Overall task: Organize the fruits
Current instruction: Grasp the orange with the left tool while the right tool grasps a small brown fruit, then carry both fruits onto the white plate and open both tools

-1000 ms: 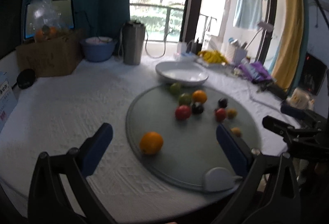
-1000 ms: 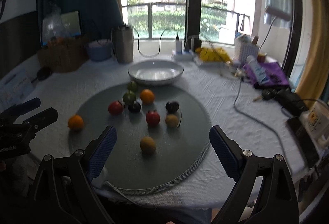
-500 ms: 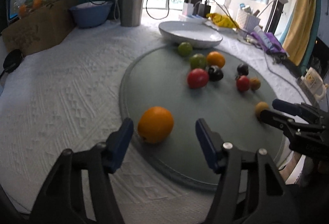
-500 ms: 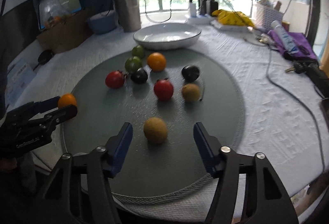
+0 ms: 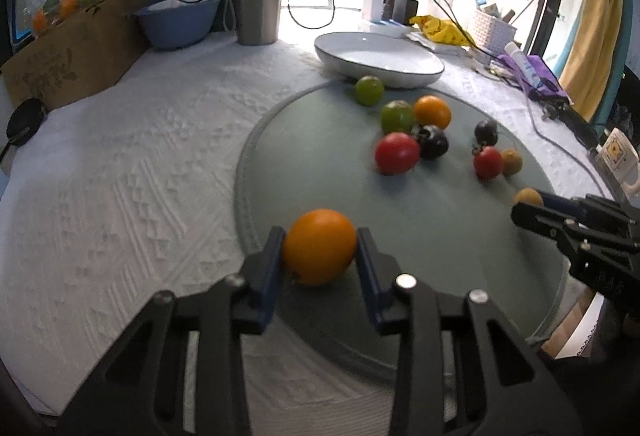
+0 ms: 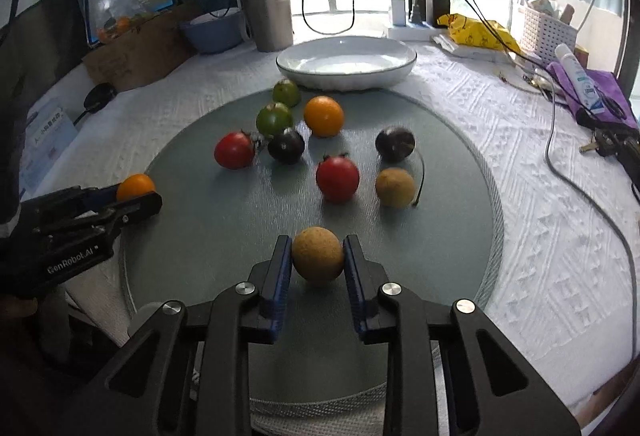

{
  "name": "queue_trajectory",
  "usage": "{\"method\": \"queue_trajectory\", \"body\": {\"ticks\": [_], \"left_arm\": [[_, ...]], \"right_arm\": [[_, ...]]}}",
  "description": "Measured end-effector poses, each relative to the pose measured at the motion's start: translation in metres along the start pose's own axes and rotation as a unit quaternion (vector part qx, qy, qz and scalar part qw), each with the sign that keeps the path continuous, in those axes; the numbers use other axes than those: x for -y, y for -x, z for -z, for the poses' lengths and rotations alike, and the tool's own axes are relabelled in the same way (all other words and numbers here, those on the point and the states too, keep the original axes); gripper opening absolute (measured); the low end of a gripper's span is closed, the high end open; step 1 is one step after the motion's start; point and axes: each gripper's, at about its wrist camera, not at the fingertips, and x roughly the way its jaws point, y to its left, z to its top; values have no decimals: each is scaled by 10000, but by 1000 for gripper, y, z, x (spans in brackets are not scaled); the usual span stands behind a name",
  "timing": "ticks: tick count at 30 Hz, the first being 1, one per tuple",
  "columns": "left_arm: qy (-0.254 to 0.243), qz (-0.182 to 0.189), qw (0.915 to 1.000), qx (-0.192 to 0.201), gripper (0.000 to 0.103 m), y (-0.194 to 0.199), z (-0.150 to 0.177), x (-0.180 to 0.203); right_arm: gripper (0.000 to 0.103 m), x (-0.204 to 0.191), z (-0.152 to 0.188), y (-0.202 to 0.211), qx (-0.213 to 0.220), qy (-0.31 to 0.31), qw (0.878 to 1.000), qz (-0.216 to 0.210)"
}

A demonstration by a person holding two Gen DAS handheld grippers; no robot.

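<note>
Left wrist view: the left gripper (image 5: 320, 248), its jaws having just closed in, presses both blue pads on a round orange fruit (image 5: 320, 246) at the near edge of the round grey-green mat (image 5: 420, 228). The right gripper (image 5: 532, 205) hides most of a tan fruit.

Right wrist view: the right gripper (image 6: 317, 256), jaws likewise just closed, clamps a small round tan fruit (image 6: 318, 254) on the mat's near part. The left gripper's body reads "GenRobot.AI". A white shallow bowl (image 6: 346, 61) stands behind the mat.
</note>
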Motion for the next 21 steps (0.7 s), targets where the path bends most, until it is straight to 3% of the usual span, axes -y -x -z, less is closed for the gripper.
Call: {"method": "queue_trajectory", "body": {"ticks": [10, 21], "left_arm": [[7, 150, 9993, 349, 36, 11, -42, 4], [-16, 363, 9983, 451, 36, -8, -86, 2]], "right_arm": [[28, 3, -44, 10, 350, 135, 9993, -93], [28, 17, -89, -10, 405, 202, 9989, -94]]}}
